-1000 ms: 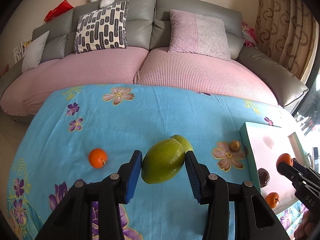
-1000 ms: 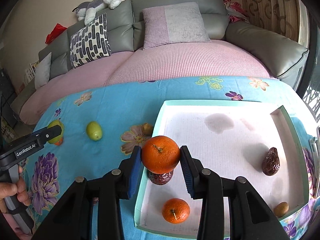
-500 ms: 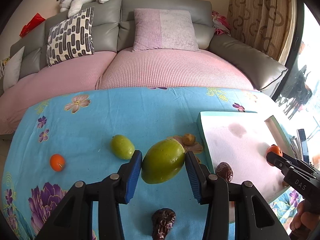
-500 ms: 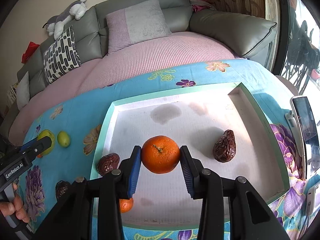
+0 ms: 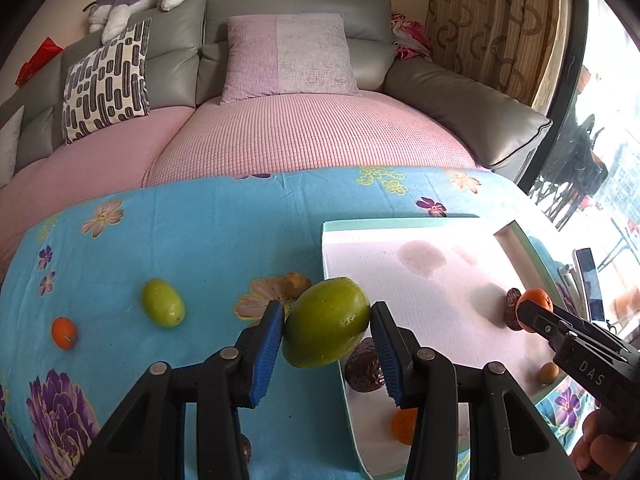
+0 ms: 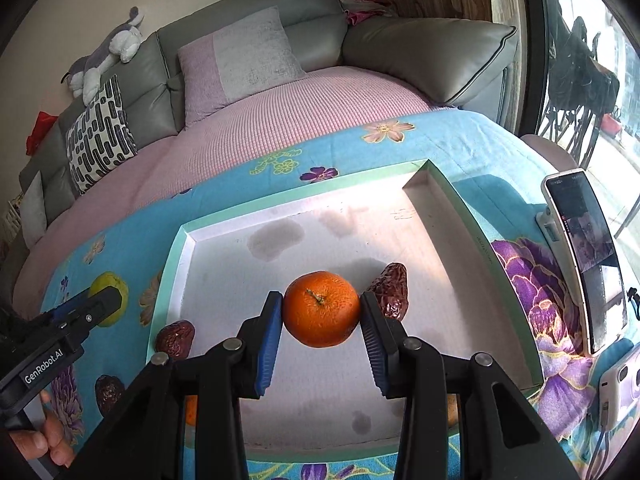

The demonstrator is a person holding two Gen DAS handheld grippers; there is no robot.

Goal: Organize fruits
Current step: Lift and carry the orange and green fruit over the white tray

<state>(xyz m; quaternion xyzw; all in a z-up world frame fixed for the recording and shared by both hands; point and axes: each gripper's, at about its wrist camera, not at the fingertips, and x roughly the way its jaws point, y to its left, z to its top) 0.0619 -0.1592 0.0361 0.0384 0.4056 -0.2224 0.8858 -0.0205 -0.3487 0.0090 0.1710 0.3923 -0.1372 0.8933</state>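
My left gripper [image 5: 327,334] is shut on a large green mango [image 5: 326,332], held above the left rim of the white tray [image 5: 420,276]. My right gripper [image 6: 321,322] is shut on an orange tangerine [image 6: 321,308] over the tray's middle [image 6: 320,240], beside a dark red date [image 6: 390,290]. A second date [image 6: 175,339] lies at the tray's left wall, and a tangerine [image 5: 404,426] rests in its near corner. On the blue floral cloth lie a small green fruit [image 5: 163,307], a small tangerine [image 5: 63,333] and a brown nut [image 5: 296,280].
A phone [image 6: 584,256] stands propped to the right of the tray, with a white device [image 6: 618,396] near it. Another date [image 6: 108,392] lies on the cloth left of the tray. A pink and grey sofa [image 5: 300,136] runs behind the table. A hand [image 6: 48,444] holds the left gripper.
Both grippers have moved right with their fruit. The mango now hangs over the tray's left rim, and the tangerine has travelled further across the tray toward the date.
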